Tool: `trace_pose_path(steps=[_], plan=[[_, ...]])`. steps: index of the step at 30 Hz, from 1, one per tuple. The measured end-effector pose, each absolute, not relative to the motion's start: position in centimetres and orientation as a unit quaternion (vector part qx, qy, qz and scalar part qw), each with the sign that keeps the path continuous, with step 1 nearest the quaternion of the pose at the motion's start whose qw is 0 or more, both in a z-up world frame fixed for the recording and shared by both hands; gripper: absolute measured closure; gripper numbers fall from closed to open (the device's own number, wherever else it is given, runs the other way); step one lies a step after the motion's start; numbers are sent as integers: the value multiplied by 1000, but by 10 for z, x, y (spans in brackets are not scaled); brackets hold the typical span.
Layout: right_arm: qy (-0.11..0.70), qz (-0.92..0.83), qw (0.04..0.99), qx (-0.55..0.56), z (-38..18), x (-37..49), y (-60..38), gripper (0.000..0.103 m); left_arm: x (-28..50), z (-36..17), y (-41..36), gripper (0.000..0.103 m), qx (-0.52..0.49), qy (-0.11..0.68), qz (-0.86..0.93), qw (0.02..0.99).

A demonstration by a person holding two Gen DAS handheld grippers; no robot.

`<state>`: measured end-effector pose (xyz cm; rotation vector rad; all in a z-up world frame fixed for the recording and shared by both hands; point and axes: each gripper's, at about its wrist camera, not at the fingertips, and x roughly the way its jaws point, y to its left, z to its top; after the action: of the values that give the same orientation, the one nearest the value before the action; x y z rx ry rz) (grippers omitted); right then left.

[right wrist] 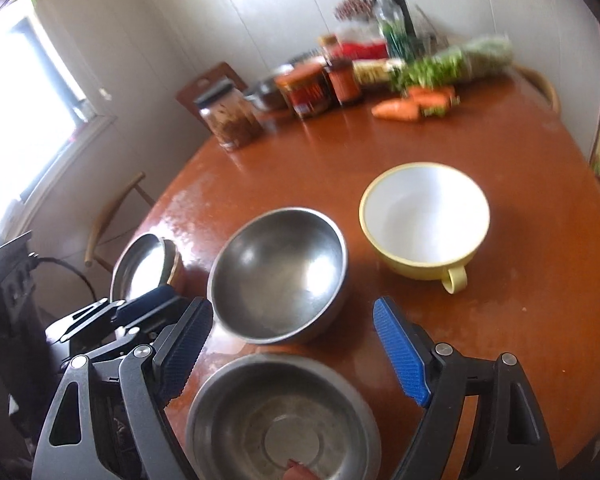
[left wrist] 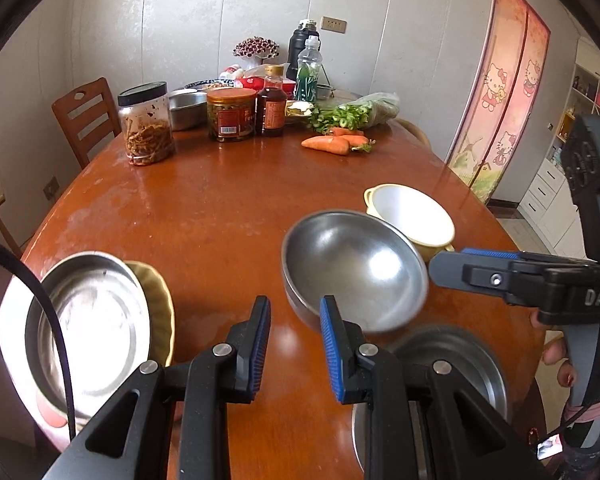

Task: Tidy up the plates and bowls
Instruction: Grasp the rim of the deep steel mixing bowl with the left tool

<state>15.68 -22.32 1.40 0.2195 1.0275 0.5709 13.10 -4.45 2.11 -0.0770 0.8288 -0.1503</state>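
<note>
The brown wooden table (left wrist: pixel 220 208) carries all items. At its far end stand jars (left wrist: pixel 147 124), bottles (left wrist: pixel 271 106), greens (left wrist: pixel 356 112) and carrots (left wrist: pixel 326 144), well apart from the dishes.

Nearest the left edge, a steel plate (left wrist: pixel 96 320) lies on a yellow scalloped plate (left wrist: pixel 162 300). Near the middle sits a round steel bowl (right wrist: pixel 278 276), upright and empty. Just beyond it, to the right, stands a yellow cup-shaped bowl (right wrist: pixel 424 216) with a white interior and a side handle, close to the round bowl but not touching in the right wrist view. At the near edge sits a flat-bottomed steel bowl (right wrist: pixel 282 420), also empty.

The left gripper (left wrist: pixel 294 344) hovers beside the round steel bowl, its jaws narrowly parted with nothing between them. The right gripper (right wrist: pixel 296 356) hangs over the flat-bottomed bowl, its jaws spread wide, grasping nothing.
</note>
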Motion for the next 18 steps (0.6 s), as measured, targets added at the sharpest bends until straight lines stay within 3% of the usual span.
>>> trace_pose_path(steps=[7,18], plan=[[559,264,782,82,-6,192,-214,19,161,13,-41,77,-37,417,-69,905],[596,252,760,65,-23,210,-201,19,193,-2,-48,77,-28,444,-63,893]])
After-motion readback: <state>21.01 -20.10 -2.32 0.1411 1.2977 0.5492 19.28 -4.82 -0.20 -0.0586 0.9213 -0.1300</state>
